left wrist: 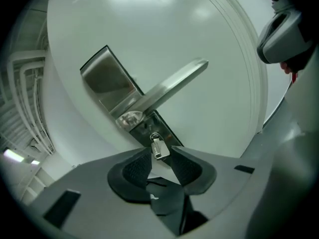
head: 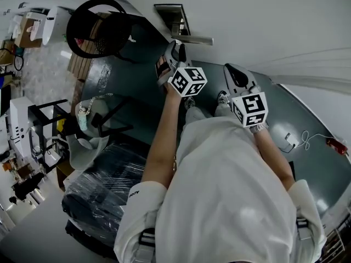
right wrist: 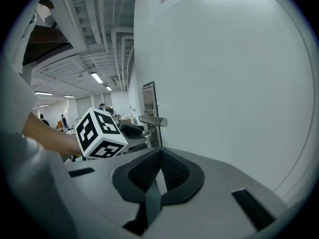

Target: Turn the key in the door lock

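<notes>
A small silver key [left wrist: 158, 148] sits in the keyhole just below the steel lever handle [left wrist: 172, 86] on the long lock plate [left wrist: 107, 81] of the white door [left wrist: 189, 29]. My left gripper [left wrist: 160, 152] is at the lock with its jaws open. The key's head lies between the pads, and they do not press on it. In the head view the left gripper [head: 174, 51] reaches to the handle [head: 192, 39]. My right gripper [head: 233, 73] hangs beside it, to the right and back from the door. In the right gripper view its pads [right wrist: 172, 168] meet at the tips with nothing between them.
A black round-backed chair [head: 98, 29] stands left of the door. A plastic-wrapped chair [head: 93, 196] is at the lower left, beside desks with equipment [head: 22, 147]. A white device with a cable [head: 288, 138] lies on the dark floor at the right.
</notes>
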`<state>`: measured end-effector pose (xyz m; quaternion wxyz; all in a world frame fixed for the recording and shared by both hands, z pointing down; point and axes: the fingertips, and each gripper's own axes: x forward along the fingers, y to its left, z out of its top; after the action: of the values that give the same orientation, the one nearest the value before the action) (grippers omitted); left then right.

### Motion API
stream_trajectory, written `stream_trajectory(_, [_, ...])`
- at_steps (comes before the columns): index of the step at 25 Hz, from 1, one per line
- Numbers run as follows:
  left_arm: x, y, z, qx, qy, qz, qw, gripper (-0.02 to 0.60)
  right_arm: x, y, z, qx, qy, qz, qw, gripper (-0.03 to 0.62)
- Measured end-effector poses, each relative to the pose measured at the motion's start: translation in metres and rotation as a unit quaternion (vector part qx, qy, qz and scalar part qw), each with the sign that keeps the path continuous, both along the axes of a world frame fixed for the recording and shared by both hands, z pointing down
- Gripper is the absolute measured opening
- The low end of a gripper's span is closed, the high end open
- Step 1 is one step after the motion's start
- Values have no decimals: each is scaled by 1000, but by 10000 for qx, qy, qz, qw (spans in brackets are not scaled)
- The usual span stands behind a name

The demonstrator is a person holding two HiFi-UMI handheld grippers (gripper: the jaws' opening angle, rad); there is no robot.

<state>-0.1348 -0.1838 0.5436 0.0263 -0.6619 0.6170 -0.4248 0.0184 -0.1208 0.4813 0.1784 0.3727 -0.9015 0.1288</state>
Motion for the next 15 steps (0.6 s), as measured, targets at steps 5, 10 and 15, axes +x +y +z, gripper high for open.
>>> stream_trajectory(5, [0, -5, 5, -104, -628, -31, 9980, 121, 7, -8, -2, -5, -116, -181, 9998, -8])
stream_trajectory(10, [0, -11, 9, -175, -1086, -127, 9939, 120, 16, -11, 5, -95, -152, -276, 9995, -8])
stream_trajectory(15, [-4, -15, 8, -156, -608, -398, 9972, 106, 24, -19, 10, -167, -211, -203, 9994, -8])
